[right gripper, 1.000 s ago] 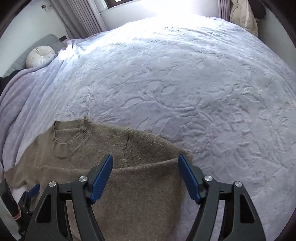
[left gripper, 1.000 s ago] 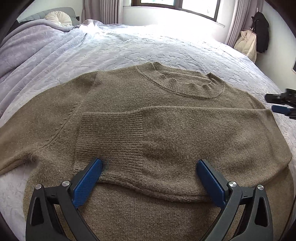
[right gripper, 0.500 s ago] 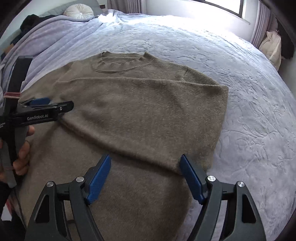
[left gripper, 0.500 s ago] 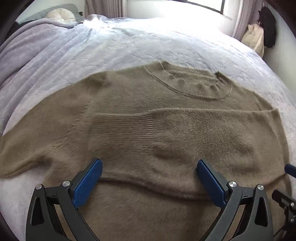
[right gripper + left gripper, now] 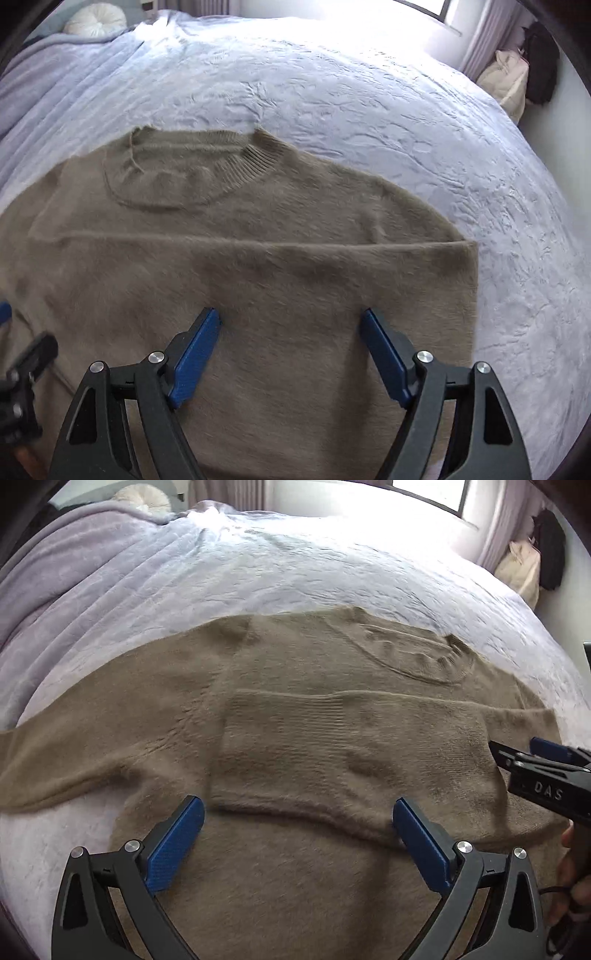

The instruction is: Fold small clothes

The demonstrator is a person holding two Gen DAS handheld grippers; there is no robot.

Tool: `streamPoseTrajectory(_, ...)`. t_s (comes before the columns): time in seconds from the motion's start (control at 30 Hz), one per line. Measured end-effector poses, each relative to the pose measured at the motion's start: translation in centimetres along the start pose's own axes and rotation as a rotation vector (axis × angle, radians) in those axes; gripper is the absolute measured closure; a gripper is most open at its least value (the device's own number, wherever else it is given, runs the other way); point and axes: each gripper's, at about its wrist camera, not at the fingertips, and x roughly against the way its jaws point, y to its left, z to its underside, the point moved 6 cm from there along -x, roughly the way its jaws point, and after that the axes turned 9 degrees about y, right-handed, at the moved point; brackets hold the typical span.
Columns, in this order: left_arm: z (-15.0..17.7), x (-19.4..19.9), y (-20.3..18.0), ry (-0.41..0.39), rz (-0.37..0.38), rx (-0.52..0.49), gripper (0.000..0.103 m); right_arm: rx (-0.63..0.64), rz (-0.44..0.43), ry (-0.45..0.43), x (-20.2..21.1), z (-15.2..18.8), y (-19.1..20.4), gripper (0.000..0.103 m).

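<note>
A brown knit sweater [image 5: 303, 672] lies flat on the bed, collar [image 5: 417, 657] away from me. Its right sleeve [image 5: 332, 753] is folded across the chest, ribbed cuff toward the left. Its left sleeve [image 5: 74, 753] stretches out to the left. My left gripper [image 5: 297, 836] is open and empty, just above the folded sleeve's lower edge. My right gripper [image 5: 290, 349] is open and empty over the sweater's right half [image 5: 295, 266], and it also shows at the right edge of the left wrist view [image 5: 517, 753]. The collar [image 5: 192, 170] shows at upper left in the right wrist view.
The bed has a pale lavender textured cover [image 5: 369, 96]. A round white cushion [image 5: 142, 496] and a folded blanket [image 5: 55, 557] lie at the head end. Bags [image 5: 517, 77] hang by the wall at the far right. A window lights the back.
Both grippers have moved nearer over the sweater. The right gripper has swung toward the sweater's right half and now shows at the right of the left view. The sweater has not moved.
</note>
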Motion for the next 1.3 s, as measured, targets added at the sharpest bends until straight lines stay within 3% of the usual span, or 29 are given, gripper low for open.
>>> streamPoseTrajectory(0.13,1.1,0.9,2.9,0.02,0.069,0.101,0.0,0.045,0.049,-0.023,0.1,0.0,3.4,0.021)
streamPoseTrajectory(0.23,1.8,1.7,4.3,0.008,0.056,0.126,0.0,0.05,0.104,-0.067,1.1,-0.1,5.0,0.021)
streamPoseTrajectory(0.37,2.0,2.6,5.9,-0.024,0.016,0.138,0.0,-0.006,0.007,-0.07,1.7,0.2,7.0,0.021)
streamPoseTrajectory(0.47,1.9,2.9,8.0,-0.022,0.041,0.19,0.0,0.093,0.019,-0.025,0.7,-0.2,10.7,0.021)
streamPoseTrajectory(0.6,2.3,3.6,10.9,-0.035,0.038,0.231,0.0,0.149,0.05,-0.134,3.4,-0.4,12.7,0.02)
streamPoseTrajectory(0.67,2.5,3.6,11.6,-0.027,0.046,0.247,0.0,0.129,0.055,-0.102,2.7,-0.5,13.2,0.02)
streamPoseTrajectory(0.77,2.7,3.4,12.3,-0.021,0.048,0.249,0.0,0.139,-0.044,0.003,0.7,-0.3,15.1,0.02)
streamPoseTrajectory(0.9,2.7,3.8,13.5,-0.038,0.049,0.269,0.0,0.321,-0.143,-0.07,3.3,0.6,19.3,0.02)
streamPoseTrajectory(1.0,2.7,4.1,15.1,-0.045,0.06,0.313,0.0,0.337,-0.106,-0.092,3.6,0.9,20.4,0.02)
streamPoseTrajectory(1.07,2.5,4.1,15.5,-0.041,0.057,0.32,0.0,0.357,-0.268,0.028,2.6,1.4,22.3,0.02)
streamPoseTrajectory(1.1,2.4,4.1,15.4,-0.039,0.056,0.315,0.0,0.369,-0.301,0.031,2.6,1.4,22.3,0.02)
streamPoseTrajectory(1.2,1.7,4.3,13.7,-0.035,0.056,0.266,0.0,0.358,-0.166,-0.086,4.5,1.1,19.5,0.02)
streamPoseTrajectory(1.3,0.6,4.7,10.6,-0.041,0.081,0.2,0.0,0.264,-0.065,-0.153,6.4,1.9,13.4,0.02)
